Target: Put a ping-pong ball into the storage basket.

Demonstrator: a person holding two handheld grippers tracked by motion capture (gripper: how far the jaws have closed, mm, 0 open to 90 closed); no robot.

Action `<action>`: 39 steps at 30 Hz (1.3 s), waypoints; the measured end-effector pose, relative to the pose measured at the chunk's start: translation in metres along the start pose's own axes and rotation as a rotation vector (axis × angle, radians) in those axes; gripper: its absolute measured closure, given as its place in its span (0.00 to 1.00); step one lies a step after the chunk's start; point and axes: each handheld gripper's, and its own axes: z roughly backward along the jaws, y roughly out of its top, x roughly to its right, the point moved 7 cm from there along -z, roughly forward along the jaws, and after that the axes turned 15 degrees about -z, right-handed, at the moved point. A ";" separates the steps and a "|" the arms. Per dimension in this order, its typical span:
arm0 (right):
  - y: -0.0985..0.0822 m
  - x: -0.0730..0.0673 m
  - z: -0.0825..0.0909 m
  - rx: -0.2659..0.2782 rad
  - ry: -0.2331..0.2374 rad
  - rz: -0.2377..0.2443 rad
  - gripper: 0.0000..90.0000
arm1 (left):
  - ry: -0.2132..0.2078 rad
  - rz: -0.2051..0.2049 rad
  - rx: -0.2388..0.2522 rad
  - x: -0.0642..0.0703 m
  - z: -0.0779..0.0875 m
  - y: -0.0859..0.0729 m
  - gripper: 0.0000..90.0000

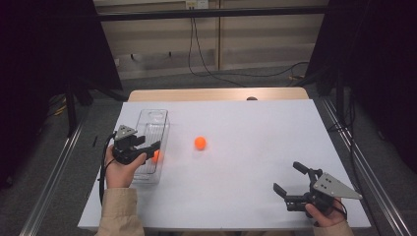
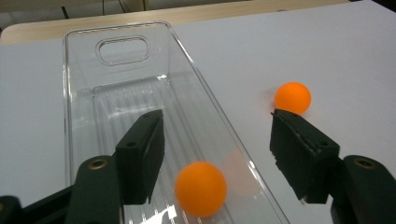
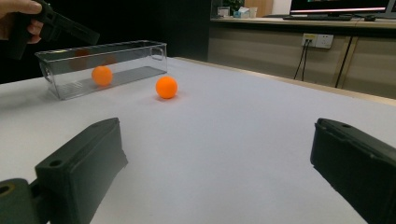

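Now the left gripper hangs over the near end of the clear box, and its jaws are partly open with nothing pinched between them. One orange ball sits inside the box, just under those jaws. A second orange ball waits on the white table, a little to the right of the box. The right gripper rests near the right front corner, jaws wide and holding nothing. What could go wrong? The balls are round, smooth and light, so a small bump may send the loose one rolling off the table. The ball in the box could bounce or roll along the ridged floor. The box is thin see-through plastic with tall walls and a cut-out handle at the far end; a knock from the gripper could slide or tip it. The jaws are hard, flat and black, so a round ball may squirt out if squeezed off-center.
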 end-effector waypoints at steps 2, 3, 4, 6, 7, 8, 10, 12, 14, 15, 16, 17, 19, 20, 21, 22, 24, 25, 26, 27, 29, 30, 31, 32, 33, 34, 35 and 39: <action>0.000 0.000 0.000 0.000 0.000 0.001 0.02 | -0.003 0.002 0.003 0.002 -0.001 0.001 0.39; 0.000 0.000 0.000 -0.001 0.000 0.001 0.02 | -0.007 0.004 0.003 0.002 -0.001 0.001 0.38; 0.000 0.000 0.000 -0.001 0.000 -0.001 0.02 | -0.010 0.007 0.005 0.003 -0.001 0.001 0.37; 0.000 0.000 0.000 0.000 0.000 -0.001 0.02 | -0.011 0.003 0.001 0.004 -0.002 0.002 0.35; 0.000 0.000 0.000 0.000 0.000 -0.001 0.02 | -0.015 0.006 0.003 0.005 -0.002 0.002 0.34; 0.000 0.000 0.000 -0.001 0.001 -0.002 0.02 | -0.020 0.007 0.007 0.006 -0.003 0.003 0.34; 0.000 0.000 0.000 -0.001 0.000 -0.001 0.02 | -0.026 0.003 0.004 0.008 -0.003 0.004 0.33; 0.000 0.000 0.000 -0.001 0.000 -0.001 0.02 | -0.025 -0.001 0.005 0.010 -0.004 0.005 0.31; 0.000 0.000 0.000 -0.002 0.000 -0.001 0.02 | -0.033 -0.006 0.007 0.012 -0.005 0.006 0.30; 0.000 0.000 0.000 -0.002 0.000 -0.002 0.02 | -0.038 -0.008 0.008 0.014 -0.005 0.007 0.30; 0.000 0.000 0.000 -0.001 0.000 -0.001 0.02 | -0.039 -0.012 0.007 0.015 -0.006 0.007 0.29; 0.000 0.000 0.000 -0.002 -0.001 -0.002 0.02 | -0.040 -0.015 0.005 0.016 -0.006 0.007 0.28; 0.000 0.000 0.000 -0.001 -0.001 -0.001 0.02 | -0.045 -0.016 0.006 0.017 -0.007 0.008 0.28; 0.000 0.000 0.000 -0.001 -0.001 -0.001 0.02 | -0.048 -0.017 0.008 0.018 -0.008 0.008 0.27; 0.000 0.000 0.000 -0.001 -0.001 0.000 0.02 | -0.048 -0.017 0.005 0.019 -0.008 0.009 0.26; 0.000 0.000 0.000 -0.001 -0.001 -0.001 0.02 | -0.050 -0.019 0.002 0.019 -0.008 0.009 0.25; 0.000 0.000 0.000 -0.001 0.000 0.000 0.02 | -0.055 -0.019 0.003 0.021 -0.009 0.009 0.25; 0.000 0.000 0.000 0.000 0.000 0.001 0.02 | -0.056 -0.019 0.003 0.021 -0.009 0.009 0.25; 0.000 0.000 0.000 -0.001 -0.001 0.001 0.02 | -0.057 -0.023 0.002 0.022 -0.009 0.009 0.25; 0.000 0.000 0.000 -0.001 -0.001 0.000 0.02 | -0.057 -0.024 0.001 0.022 -0.010 0.009 0.24; 0.000 0.000 0.000 -0.001 -0.001 -0.001 0.02 | -0.061 -0.022 0.004 0.024 -0.011 0.010 0.23; 0.000 0.000 0.000 -0.001 -0.001 0.000 0.02 | -0.064 -0.026 0.004 0.025 -0.011 0.011 0.22; 0.000 0.000 0.000 -0.001 -0.001 0.000 0.02 | -0.067 -0.028 0.004 0.026 -0.011 0.011 0.22; 0.000 0.000 0.000 -0.001 -0.001 0.000 0.02 | -0.071 -0.029 0.005 0.027 -0.012 0.012 0.22; 0.000 0.000 0.000 0.000 0.000 0.001 0.02 | -0.075 -0.030 0.004 0.028 -0.012 0.012 0.22; 0.000 0.000 0.000 0.000 0.000 0.002 0.02 | -0.075 -0.032 0.003 0.029 -0.013 0.012 0.21; 0.000 0.000 0.000 0.000 0.000 0.002 0.02 | -0.075 -0.031 0.002 0.029 -0.013 0.013 0.21; 0.000 0.000 -0.001 -0.002 -0.001 0.003 0.02 | -0.079 -0.033 0.004 0.030 -0.014 0.013 0.19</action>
